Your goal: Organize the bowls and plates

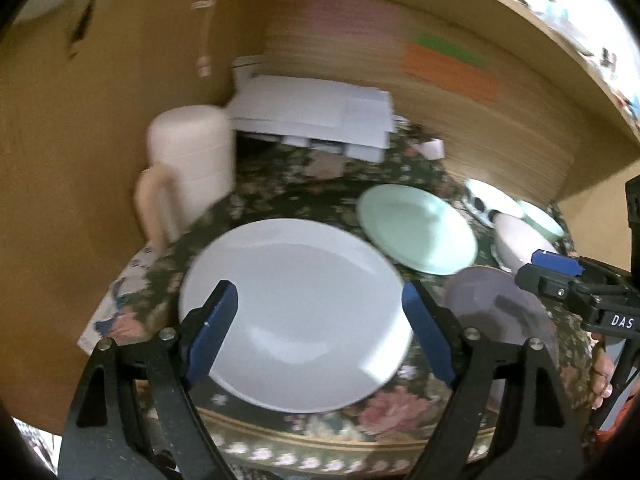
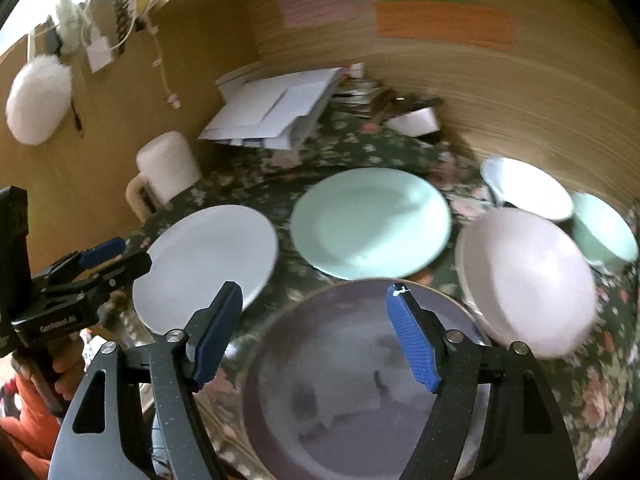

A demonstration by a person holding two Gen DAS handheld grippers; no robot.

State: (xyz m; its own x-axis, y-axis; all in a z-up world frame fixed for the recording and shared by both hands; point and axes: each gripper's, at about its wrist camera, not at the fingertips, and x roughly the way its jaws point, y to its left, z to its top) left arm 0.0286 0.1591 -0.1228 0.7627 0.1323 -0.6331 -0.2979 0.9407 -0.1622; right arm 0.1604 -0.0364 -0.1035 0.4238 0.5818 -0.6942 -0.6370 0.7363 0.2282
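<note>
Spread wide with nothing between the blue pads: left gripper [image 1: 320, 328], poised above a white plate [image 1: 296, 316] lying flat near the front edge of the floral tablecloth [image 1: 280, 184]. Likewise released and empty: right gripper [image 2: 314, 336], over a dark grey plate [image 2: 360, 380] that lies flat at the front edge, face up. Round, so no long axis to speak of on any plate; all rest level, open sides upward. Beyond the grey plate, toward the middle of the cloth, a mint-green plate [image 2: 372, 222], just beside the white plate [image 2: 208, 264] and apart from it by a strip of cloth. Toward the right edge, a large white bowl [image 2: 528, 280] tilted with its mouth facing left, touching or nearly touching the grey plate's rim. Behind it, a smaller white bowl [image 2: 528, 188] and a mint-green bowl [image 2: 604, 232], both upright. At the back left, a cream lidded jug [image 1: 188, 168], handle toward the front; in the back corner, a heap of white papers [image 2: 272, 108].
</note>
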